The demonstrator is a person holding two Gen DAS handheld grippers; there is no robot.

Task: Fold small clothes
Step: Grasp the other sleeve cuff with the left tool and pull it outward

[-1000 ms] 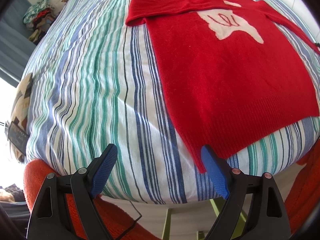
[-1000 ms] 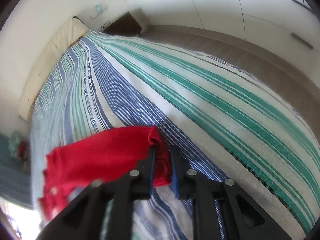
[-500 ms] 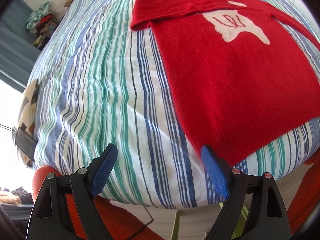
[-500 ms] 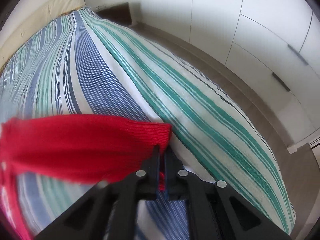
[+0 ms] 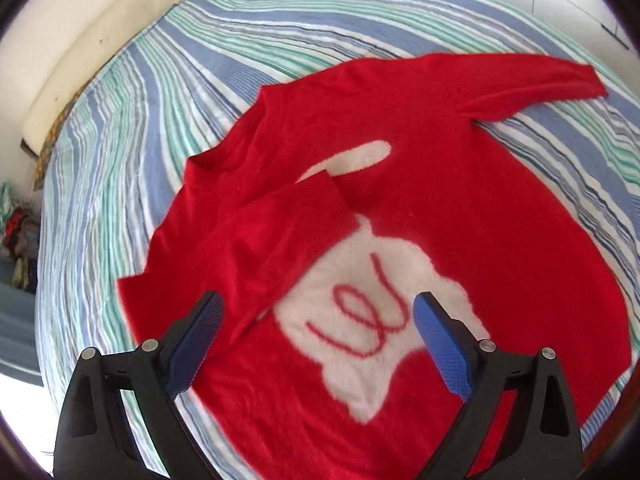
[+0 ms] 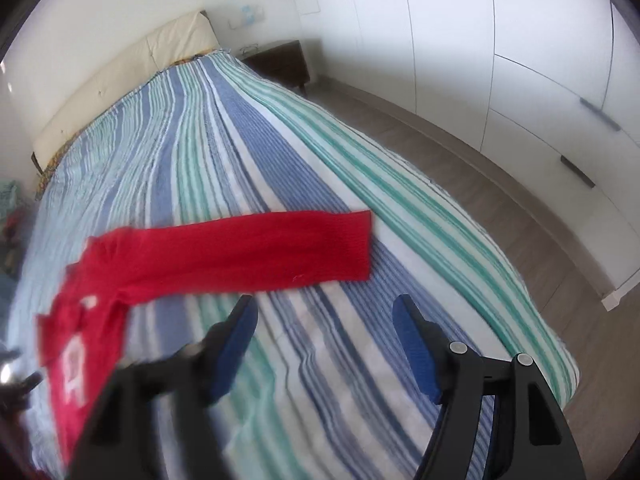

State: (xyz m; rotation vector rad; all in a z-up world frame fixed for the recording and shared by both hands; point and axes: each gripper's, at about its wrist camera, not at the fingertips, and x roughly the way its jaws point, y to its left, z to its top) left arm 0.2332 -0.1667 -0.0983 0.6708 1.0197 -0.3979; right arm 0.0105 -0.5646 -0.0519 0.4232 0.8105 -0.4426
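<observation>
The red knitted sweater with a white patch on its chest (image 5: 460,216) lies flat on the bed with the blue, green and white striped cover (image 5: 192,64), directly ahead of and beneath the left tool (image 5: 316,334). That tool is released, its blue-padded fingers (image 5: 196,344) spread wide with nothing between them, hovering over the white patch; a red looping squiggle is knitted there, and it does not read as letters. One sleeve is folded in over the chest, its cuff just ahead of the left tool; the other sleeve stretches out flat toward the far right, its cuff near the bed's edge.

The right tool (image 6: 326,340) is also released, jaws wide apart and holding nothing, above bare striped cover. The outstretched sleeve (image 6: 256,250) lies just ahead of it. To its right the bed's edge drops to a wooden floor (image 6: 500,200) beside white wardrobe doors (image 6: 520,40). Far ahead stands a cream padded headboard (image 6: 132,76).
</observation>
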